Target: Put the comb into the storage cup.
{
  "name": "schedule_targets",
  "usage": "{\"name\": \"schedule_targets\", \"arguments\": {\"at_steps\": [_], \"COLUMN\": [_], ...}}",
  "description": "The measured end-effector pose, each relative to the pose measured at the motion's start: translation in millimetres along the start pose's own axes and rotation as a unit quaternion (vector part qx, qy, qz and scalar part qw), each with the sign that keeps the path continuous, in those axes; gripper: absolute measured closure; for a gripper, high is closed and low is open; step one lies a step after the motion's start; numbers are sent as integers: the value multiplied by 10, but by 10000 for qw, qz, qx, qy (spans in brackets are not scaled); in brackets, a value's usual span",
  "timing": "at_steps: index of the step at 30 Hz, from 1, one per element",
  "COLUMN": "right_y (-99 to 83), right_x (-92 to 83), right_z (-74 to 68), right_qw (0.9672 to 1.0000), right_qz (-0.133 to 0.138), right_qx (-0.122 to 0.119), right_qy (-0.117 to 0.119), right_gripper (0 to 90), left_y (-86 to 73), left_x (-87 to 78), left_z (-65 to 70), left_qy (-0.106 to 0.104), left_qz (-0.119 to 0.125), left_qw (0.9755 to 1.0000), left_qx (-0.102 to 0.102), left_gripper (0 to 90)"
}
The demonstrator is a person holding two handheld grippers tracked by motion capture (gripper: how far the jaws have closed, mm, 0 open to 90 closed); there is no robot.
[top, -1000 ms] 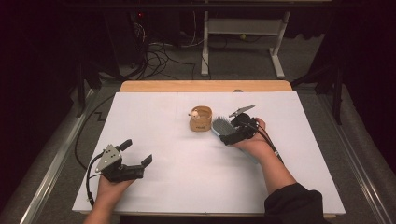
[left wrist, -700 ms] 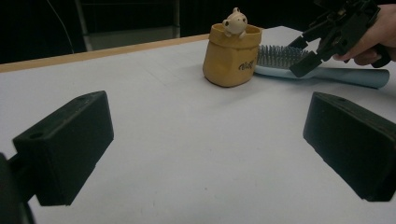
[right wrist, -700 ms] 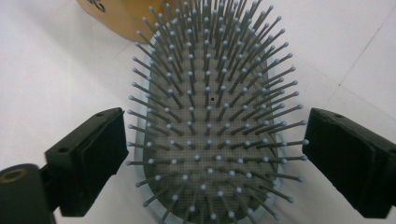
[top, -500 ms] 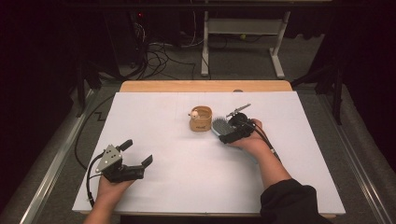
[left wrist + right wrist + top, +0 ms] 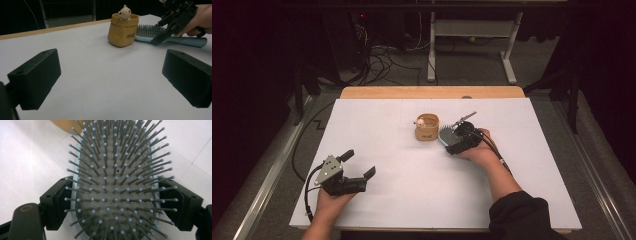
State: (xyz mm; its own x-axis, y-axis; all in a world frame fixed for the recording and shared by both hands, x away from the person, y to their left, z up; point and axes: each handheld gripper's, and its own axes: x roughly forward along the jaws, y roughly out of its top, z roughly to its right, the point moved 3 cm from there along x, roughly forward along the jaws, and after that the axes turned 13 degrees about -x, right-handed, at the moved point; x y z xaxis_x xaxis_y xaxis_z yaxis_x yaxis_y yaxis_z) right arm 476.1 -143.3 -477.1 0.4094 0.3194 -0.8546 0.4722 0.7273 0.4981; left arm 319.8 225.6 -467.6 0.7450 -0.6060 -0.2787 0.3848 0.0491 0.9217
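Hairbrush (image 5: 115, 182) between right gripper's (image 5: 117, 202) fingers

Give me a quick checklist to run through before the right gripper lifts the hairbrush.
1. Hairbrush head between the right gripper jaws: ok; they have just been closing around it.
2. Pads pressing on both edges of the head: cannot tell; the left pad looks against the rim, the right is hidden by bristles.
3. Brush lying flat, bristles up: ok.
4. Space from the yellow bear pot: not ok, the brush tip lies right beside it.
5. Left gripper out of the way: ok, open with nothing between its jaws, near the table front.
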Motion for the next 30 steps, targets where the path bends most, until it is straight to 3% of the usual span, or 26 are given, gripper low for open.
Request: {"name": "schedule_targets", "arguments": {"at_steps": [23,30], "right_y": [12,-16], "right_x": [-12,-108], "right_z": [-20,7], "right_qw": [9999,9998], "right_qz": [-101,-88], "right_qx": [82,65], "right_qy": [-89,-175], "right_gripper": [206,207], "left_y": [-2,-1], "left_x": [-1,4], "left_z": [0,-4], "left_qy": [6,7], "left_qz": [-8,-5], "left_qw": [10000,10000], "left_qx": [15,5], "left_gripper": [28,27]}}
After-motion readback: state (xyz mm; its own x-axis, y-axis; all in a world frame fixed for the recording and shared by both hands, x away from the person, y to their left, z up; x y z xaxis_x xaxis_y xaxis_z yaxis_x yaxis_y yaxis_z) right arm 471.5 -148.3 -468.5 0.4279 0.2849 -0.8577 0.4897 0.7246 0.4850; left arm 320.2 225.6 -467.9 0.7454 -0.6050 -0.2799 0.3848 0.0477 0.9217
